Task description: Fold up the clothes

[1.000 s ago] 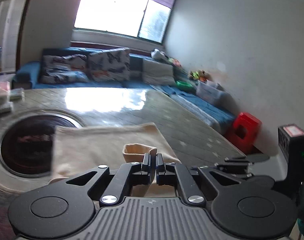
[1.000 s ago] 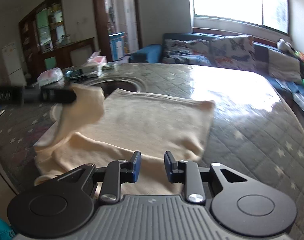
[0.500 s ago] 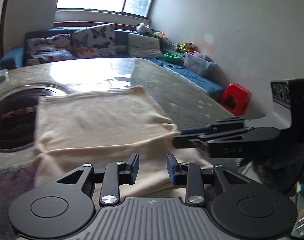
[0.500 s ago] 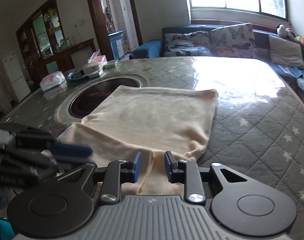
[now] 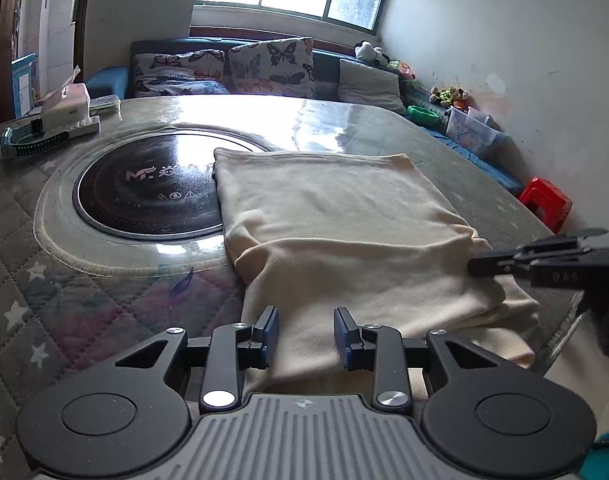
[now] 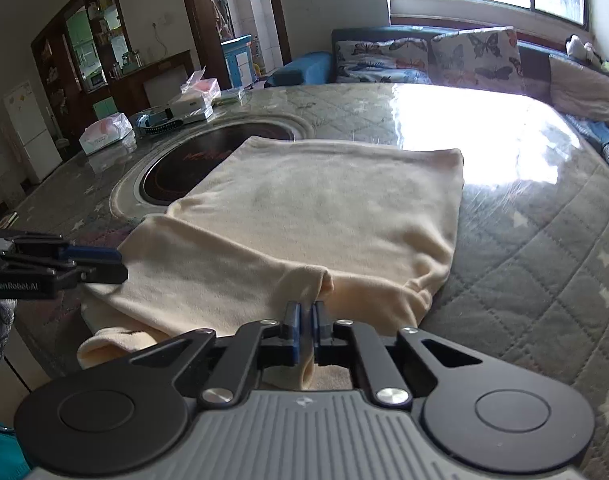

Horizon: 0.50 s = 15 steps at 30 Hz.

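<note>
Right tool point(image 6: 305, 312) just pinched shut on cream garment point(image 6: 324, 216) fold, own view only; left tool point(image 5: 305, 326) parted, empty.

Matt cream cloth garment point(image 5: 336, 216), glossy tabletop point(image 5: 272, 108)

A round black cooktop point(image 5: 144, 196) sits sunk in the quilted table point(image 6: 544, 264); tissue boxes point(image 6: 104, 134) crowd its far edge, butterfly cushions point(image 5: 270, 62) line the sofa under the window, and a red stool point(image 5: 546, 202) stands by the wall
</note>
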Tool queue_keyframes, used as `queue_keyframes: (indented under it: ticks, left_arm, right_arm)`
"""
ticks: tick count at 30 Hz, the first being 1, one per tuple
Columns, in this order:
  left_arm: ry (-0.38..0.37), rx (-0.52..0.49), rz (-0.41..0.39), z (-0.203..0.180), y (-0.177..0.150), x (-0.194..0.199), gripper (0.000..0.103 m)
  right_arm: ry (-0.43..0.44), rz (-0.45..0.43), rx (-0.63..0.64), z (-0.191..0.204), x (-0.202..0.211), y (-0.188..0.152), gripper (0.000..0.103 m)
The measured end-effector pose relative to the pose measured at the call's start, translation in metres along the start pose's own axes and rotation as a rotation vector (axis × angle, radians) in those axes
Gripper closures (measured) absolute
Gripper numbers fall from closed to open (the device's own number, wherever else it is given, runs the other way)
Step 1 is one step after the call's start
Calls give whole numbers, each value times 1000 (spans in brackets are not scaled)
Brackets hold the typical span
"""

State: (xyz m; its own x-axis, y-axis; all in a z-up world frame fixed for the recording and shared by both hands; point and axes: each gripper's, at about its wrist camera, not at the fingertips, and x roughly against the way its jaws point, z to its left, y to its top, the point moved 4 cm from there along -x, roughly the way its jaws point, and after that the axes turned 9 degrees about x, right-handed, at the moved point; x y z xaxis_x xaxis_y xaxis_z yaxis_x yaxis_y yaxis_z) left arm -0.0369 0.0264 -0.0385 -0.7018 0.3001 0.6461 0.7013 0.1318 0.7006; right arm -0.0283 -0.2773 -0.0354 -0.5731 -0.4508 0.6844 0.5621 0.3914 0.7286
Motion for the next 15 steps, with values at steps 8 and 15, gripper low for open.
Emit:
queue_keyframes:
  ticks: [8, 15]
  left_arm:
    - [-49, -41, 0, -4, 11, 2, 70]
    - [-105, -12, -5, -9, 36, -16, 72]
  right_arm:
    - [-44, 17, -3, 1, 9, 1, 98]
    - [-53, -22, -8, 0, 19, 7, 98]
